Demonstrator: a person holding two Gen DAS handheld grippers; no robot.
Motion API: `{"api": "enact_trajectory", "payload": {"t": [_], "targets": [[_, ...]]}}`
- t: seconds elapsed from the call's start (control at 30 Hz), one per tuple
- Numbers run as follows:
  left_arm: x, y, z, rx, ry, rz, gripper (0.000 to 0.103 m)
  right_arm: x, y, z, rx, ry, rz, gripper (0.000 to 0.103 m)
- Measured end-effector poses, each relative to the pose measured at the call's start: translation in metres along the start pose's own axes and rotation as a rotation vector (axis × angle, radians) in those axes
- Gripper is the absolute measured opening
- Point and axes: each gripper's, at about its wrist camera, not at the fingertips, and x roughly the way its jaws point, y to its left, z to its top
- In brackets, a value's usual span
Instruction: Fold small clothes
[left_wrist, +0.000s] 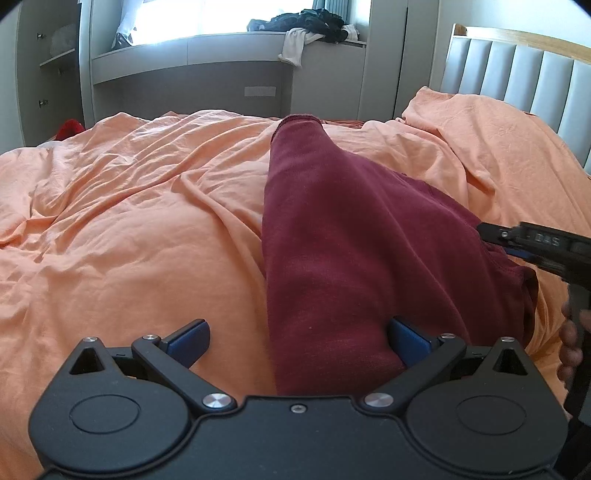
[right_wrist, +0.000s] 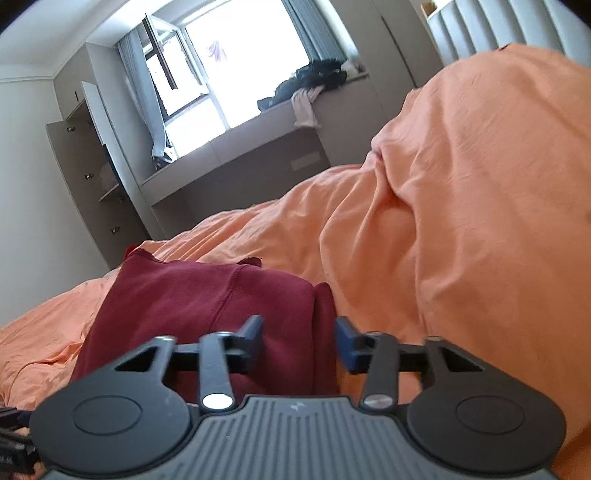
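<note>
Maroon knit garment (left_wrist: 332, 236) lies on rumpled orange bedsheet (left_wrist: 129, 221), soft jersey weave, folded into a long tapering strip with a stitched hem at the far end; a seam runs down it in the right wrist view (right_wrist: 207, 295). Left gripper (left_wrist: 297, 341): black plastic, blue pads, jaws spread wide, garment's near end lies between them, right pad against the cloth edge, no pinch. Right gripper (right_wrist: 299, 341): jaws partway in, gap visible between the pads, garment's right edge sits in that gap (contact with the pads hard to make out). Near end of the garment hidden under both gripper bodies. Hand (left_wrist: 572, 343) cut off at the frame edge. Dark clothes pile (left_wrist: 310, 22) on window ledge, blurry, items indistinct.
</note>
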Motion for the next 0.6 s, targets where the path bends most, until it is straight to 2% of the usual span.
{"api": "enact_trajectory", "payload": {"t": [0.03,0.1,0.27,0.4,0.53,0.6], "targets": [[0.0,0.0,0.0,0.0,0.001,0.0,0.103,0.002,0.0,0.0,-0.003,0.003,0.003,0.026],[0.0,-0.001,0.0,0.004,0.001,0.0,0.103,0.001,0.0,0.0,-0.019,-0.007,0.011,0.008],[0.002,-0.001,0.001,0.005,0.006,-0.011,0.103,-0.014,0.003,-0.004,-0.07,-0.098,-0.05,0.004],[0.006,-0.006,0.003,0.03,0.015,-0.019,0.103,-0.009,-0.003,-0.008,-0.064,-0.075,-0.053,0.005],[0.006,-0.013,0.005,0.066,0.015,-0.01,0.103,-0.004,-0.011,-0.012,-0.027,-0.065,-0.029,0.012],[0.004,-0.013,0.005,0.073,0.008,-0.01,0.103,-0.007,-0.017,-0.012,0.005,-0.076,-0.015,0.034]]}}
